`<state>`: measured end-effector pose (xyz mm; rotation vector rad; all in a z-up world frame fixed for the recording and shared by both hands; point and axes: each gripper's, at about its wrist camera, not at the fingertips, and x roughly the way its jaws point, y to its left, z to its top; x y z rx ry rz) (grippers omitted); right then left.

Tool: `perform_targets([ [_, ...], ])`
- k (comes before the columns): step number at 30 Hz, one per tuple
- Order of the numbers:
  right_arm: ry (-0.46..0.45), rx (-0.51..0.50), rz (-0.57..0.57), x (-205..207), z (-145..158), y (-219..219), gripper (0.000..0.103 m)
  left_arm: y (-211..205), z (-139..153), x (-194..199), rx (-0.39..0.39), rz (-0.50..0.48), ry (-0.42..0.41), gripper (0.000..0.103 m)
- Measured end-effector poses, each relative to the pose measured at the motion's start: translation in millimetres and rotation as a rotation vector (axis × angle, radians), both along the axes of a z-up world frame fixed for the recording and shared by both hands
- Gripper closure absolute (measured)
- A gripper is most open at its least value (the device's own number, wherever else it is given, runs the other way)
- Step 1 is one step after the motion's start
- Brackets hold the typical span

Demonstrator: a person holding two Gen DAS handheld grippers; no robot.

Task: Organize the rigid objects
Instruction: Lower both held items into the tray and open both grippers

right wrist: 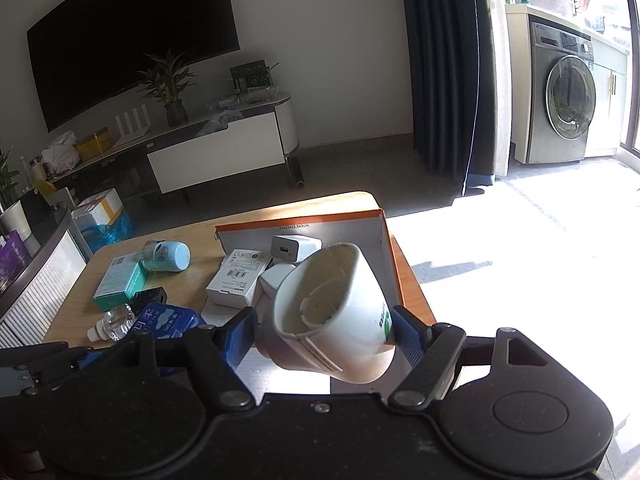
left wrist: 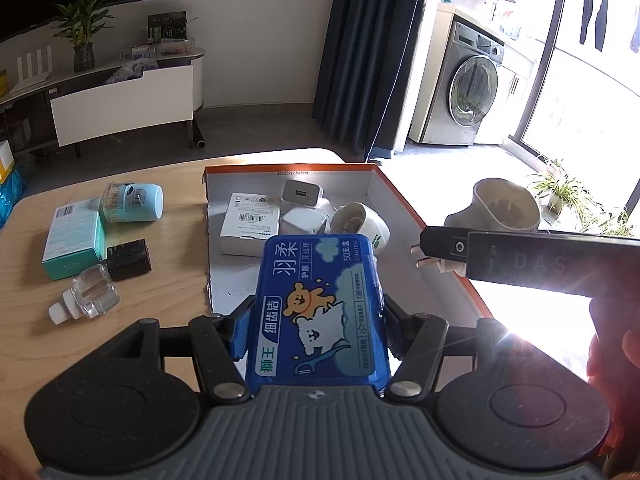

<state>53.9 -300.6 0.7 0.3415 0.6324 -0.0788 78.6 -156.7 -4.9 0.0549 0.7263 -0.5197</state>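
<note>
My left gripper [left wrist: 312,320] is shut on a blue floss-pick box [left wrist: 320,304] with a bear cartoon, held over the near edge of the orange-rimmed cardboard box [left wrist: 400,200]. Inside that box lie a white carton [left wrist: 248,224], two white chargers [left wrist: 300,194] and a white cup [left wrist: 362,226] on its side. My right gripper [right wrist: 324,332] is shut on another white cup [right wrist: 332,312] with a green logo, tilted with its mouth toward the camera above the cardboard box [right wrist: 390,252]. From the left wrist, that cup [left wrist: 504,204] and the right gripper [left wrist: 452,246] show at the right.
On the wooden table [left wrist: 176,184], left of the cardboard box, are a teal carton [left wrist: 74,236], a pale blue jar [left wrist: 132,202] on its side, a small black box [left wrist: 128,260] and a clear bottle [left wrist: 86,294]. Two plug prongs [left wrist: 418,254] stick out beside the right gripper.
</note>
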Motion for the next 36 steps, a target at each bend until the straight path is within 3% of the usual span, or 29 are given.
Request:
perform_targets([
  [17,0.020,-0.015,0.002,20.1,-6.6,-6.9,0.016,-10.6,-3.8,10.1,0.000,-0.001,0.014,0.040],
  [24,-0.049,-0.017,-0.047,18.3,0.7,-15.9,0.014,-13.3,-6.3,13.5,0.004,0.003,0.020,0.040],
  [31,-0.056,-0.005,-0.083,8.9,1.9,-24.8,0.014,-20.3,-12.5,25.0,0.011,-0.009,0.039,0.040],
  [32,-0.057,-0.004,-0.084,7.8,2.7,-24.8,0.014,-21.8,-13.0,26.4,0.009,-0.025,0.043,0.039],
  [34,-0.062,-0.004,-0.081,6.2,4.3,-24.4,0.014,-22.2,-13.3,27.6,0.009,-0.027,0.041,0.021],
  [36,-0.066,-0.006,-0.075,5.5,6.3,-22.6,0.014,-19.7,-10.9,26.0,0.009,-0.011,0.028,0.020],
])
